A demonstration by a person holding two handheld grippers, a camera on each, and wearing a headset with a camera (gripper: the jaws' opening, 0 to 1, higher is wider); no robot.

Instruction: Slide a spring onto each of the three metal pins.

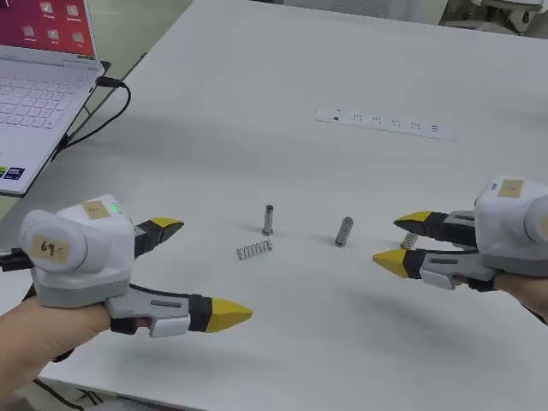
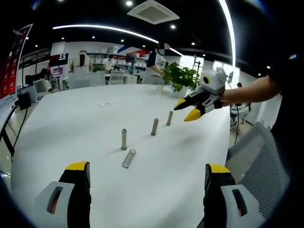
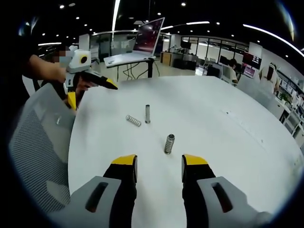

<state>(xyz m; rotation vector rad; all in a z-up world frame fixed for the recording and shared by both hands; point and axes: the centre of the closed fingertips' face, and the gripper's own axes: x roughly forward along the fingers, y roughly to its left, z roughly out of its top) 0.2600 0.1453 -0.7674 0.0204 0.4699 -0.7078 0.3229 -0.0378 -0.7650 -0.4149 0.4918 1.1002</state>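
The short coiled steel spring (image 1: 254, 249) lies loose toward the white table's (image 1: 257, 103) near edge, just beside the bare upright metal pin (image 1: 268, 219) it likely belongs on, so the left gripper (image 1: 199, 268) hovers wide open facing it, while the right gripper (image 3: 159, 164), parted and empty, hovers near two spring-covered pins (image 2: 154, 126).

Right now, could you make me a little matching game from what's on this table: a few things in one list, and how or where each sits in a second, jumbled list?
Things:
1 bare pin
2 loose spring
3 laptop
4 power strip

States:
A lying on its side
B open, at the left
C standing upright, nothing on it
D long, white, farthest back

Pairs: 1-C, 2-A, 3-B, 4-D
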